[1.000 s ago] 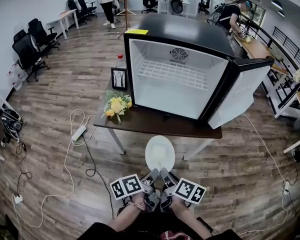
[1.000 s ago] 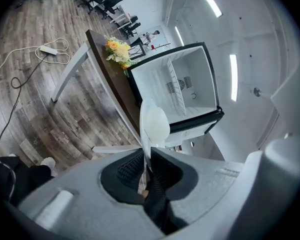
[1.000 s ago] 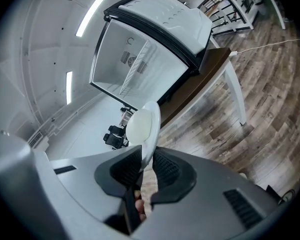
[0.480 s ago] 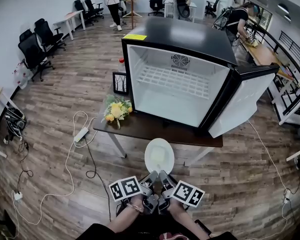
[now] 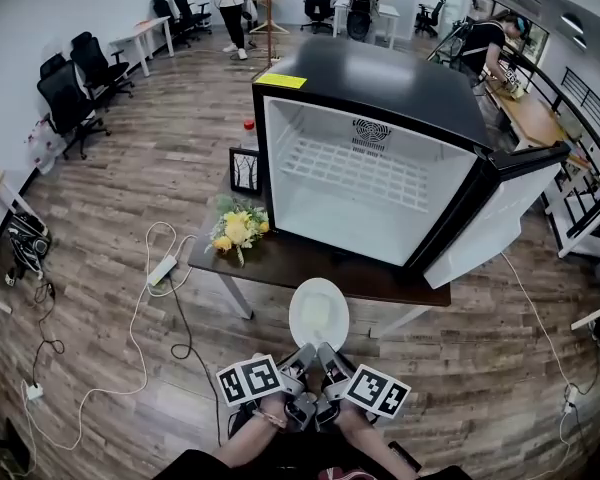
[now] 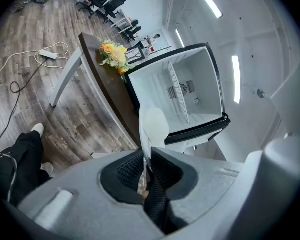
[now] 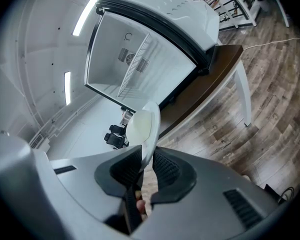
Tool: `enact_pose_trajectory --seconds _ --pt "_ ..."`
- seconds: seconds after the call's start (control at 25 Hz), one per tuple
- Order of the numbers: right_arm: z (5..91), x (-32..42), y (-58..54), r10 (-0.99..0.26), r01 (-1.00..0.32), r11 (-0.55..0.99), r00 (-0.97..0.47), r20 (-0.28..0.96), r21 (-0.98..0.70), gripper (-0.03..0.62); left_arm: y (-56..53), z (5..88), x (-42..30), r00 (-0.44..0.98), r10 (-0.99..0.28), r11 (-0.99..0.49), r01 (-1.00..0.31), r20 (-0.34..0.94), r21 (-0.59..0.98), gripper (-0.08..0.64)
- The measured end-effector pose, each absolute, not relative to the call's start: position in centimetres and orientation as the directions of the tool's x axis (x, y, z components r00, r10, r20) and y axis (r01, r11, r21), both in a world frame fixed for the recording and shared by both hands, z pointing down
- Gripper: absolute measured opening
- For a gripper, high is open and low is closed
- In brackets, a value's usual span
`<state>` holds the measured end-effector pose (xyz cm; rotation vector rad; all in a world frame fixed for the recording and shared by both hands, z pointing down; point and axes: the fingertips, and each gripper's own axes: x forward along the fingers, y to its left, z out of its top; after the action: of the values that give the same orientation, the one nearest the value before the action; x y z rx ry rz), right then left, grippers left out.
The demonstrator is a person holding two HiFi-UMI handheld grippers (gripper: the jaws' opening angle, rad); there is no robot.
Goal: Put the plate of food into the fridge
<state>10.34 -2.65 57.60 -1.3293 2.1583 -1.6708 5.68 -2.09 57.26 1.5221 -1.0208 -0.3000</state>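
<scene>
Pinching the near rim of the round white plate [image 5: 319, 313] with my left tongs [image 6: 146, 164] and right tongs [image 7: 149, 166], I must carry it level into the open black fridge [image 5: 380, 73].

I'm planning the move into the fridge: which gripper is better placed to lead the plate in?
Left, only marginally. The left gripper and right gripper both clamp the plate at its near rim, side by side; the open fridge door stands on the right, leaving the left side freer.
</scene>
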Motion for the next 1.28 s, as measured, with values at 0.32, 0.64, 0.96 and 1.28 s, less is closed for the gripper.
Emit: enact_pose_trajectory --seconds 0.32,0.64,0.96,1.28 --pt "56.0 8.3 -5.4 -0.701 -0.589 0.045 -0.594 0.395 -0.807 0.078 -4.8 55.9 3.7 0.605 -0.723 0.115 -0.371 0.333 0.922 0.044" --pt "54.9 6.4 -7.7 -0.708 -0.562 -0.005 -0.582 0.4 -0.827 0.077 -7.3 54.7 1.6 0.605 -0.718 0.106 -0.394 0.345 0.913 0.044" --pt "52.8 4.8 -10.2 -0.728 -0.554 0.0 -0.571 0.381 -0.832 0.074 -9.8 52.6 0.0 0.61 -0.715 0.109 -0.384 0.341 0.917 0.044" --pt "49.9 3.9 -12.7 -0.768 -0.544 -0.001 -0.537 0.349 -0.839 0.075 -12.5 49.7 -0.9 0.636 -0.699 0.073 -0.392 0.327 0.917 0.043"
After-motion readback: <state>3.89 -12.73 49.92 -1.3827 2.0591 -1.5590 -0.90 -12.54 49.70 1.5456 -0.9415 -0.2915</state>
